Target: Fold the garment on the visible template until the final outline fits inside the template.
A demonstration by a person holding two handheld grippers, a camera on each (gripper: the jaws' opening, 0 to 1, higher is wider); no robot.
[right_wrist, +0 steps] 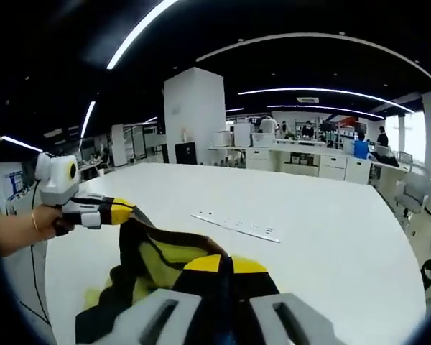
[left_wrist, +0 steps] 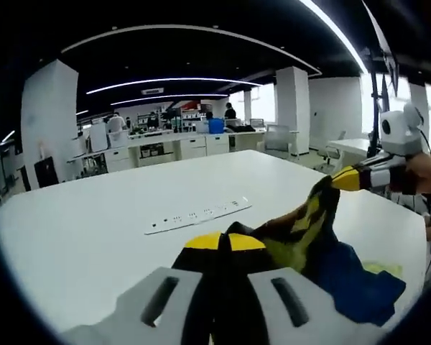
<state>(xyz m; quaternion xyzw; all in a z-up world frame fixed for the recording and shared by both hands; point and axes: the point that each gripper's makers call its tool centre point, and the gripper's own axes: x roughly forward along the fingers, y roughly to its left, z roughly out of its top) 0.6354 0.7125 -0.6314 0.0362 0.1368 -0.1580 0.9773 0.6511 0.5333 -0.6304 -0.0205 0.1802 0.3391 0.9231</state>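
Left gripper view: garment [left_wrist: 309,237] lifted over white table [left_wrist: 93,223], strung between two grippers.

Largest to smallest: table, bearing white perforated strip [left_wrist: 197,214] well beyond the cloth; garment, black, yellow and blue, held slack above the near edge, long axis running from left gripper [left_wrist: 225,248] across to right gripper [left_wrist: 345,178], lower blue part touching the tabletop. Both clenched on garment edges, yellow tips pinching fabric; same seen in right gripper view, right gripper [right_wrist: 225,269] near, left gripper [right_wrist: 126,210] at the far end. No template outline discernible; cloth equally near both.
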